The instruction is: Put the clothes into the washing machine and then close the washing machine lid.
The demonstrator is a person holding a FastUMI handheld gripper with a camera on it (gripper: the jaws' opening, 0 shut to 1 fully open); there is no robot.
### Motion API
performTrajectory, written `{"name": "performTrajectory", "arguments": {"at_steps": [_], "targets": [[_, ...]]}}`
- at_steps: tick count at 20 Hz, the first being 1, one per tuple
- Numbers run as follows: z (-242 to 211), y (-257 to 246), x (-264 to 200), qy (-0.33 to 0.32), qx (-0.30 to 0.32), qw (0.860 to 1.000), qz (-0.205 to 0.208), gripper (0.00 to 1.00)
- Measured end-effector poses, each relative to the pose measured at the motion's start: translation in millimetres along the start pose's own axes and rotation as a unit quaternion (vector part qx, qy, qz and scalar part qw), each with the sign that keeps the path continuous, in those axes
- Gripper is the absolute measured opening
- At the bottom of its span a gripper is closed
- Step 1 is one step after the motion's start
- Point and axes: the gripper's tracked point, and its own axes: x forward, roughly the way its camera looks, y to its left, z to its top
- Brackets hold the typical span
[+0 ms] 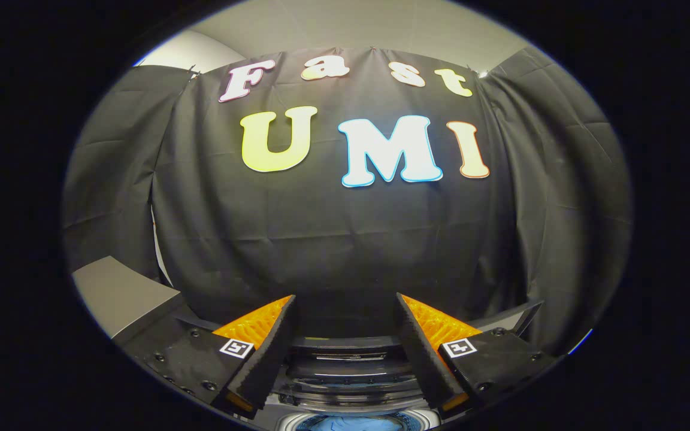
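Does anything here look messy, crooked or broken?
Nothing stands out. The tongs hang open and empty above the washing machine, its lid raised, with blue clothing already lying in the drum.

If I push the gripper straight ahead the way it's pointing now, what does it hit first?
Probably the black cloth wall. The open gripper aims at it with nothing between; the washing machine sits below that line. Depth is unclear.

tongs (345, 335): two wedge-shaped fingers showing ridged inner pads
mounts: dark blocks carrying round screws
markings: square tags sitting on each mount
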Motion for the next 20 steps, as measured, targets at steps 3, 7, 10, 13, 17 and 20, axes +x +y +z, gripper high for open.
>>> {"name": "performTrajectory", "arguments": {"at_steps": [3,7,10,13,17,20], "targets": [[0,-1,-12,-0.004,-0.001,1.0,0.004,0.98],[-3,0,-29,-0.012,-0.003,1.0,0.005,0.98],[-7,0,-38,-0.015,-0.004,1.0,0.005,0.98],[-10,0,-50,-0.015,-0.005,1.0,0.004,0.98],[-15,1,-64,-0.016,-0.005,1.0,0.005,0.98],[-20,1,-77,-0.018,-0.007,1.0,0.005,0.98]]}}
